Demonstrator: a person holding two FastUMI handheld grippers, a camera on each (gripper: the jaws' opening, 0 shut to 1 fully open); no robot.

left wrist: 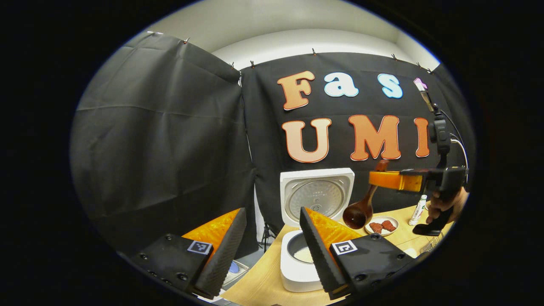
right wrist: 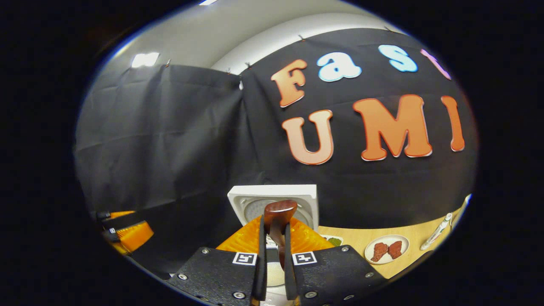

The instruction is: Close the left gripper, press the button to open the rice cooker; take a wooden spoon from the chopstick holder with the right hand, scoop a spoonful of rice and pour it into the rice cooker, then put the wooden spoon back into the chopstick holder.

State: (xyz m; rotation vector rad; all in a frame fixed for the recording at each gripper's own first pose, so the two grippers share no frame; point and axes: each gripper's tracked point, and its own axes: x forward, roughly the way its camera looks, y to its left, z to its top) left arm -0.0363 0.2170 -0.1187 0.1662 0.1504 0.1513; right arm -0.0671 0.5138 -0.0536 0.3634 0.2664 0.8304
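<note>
Above: wooden spoon (left wrist: 361, 204) hanging bowl-down beside the open rice cooker (left wrist: 312, 199).
Right gripper (right wrist: 275, 255) clamps its handle; left gripper (left wrist: 272, 238) gapes, idle.

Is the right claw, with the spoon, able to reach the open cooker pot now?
Probably yes. The right claw holds the spoon above the table, beside the cooker. Its lid stands open and nothing covers the pot.

Left gripper (left wrist: 272, 246) has its fingers spread wide, while right gripper (right wrist: 275, 259) has its fingers nearly together
</note>
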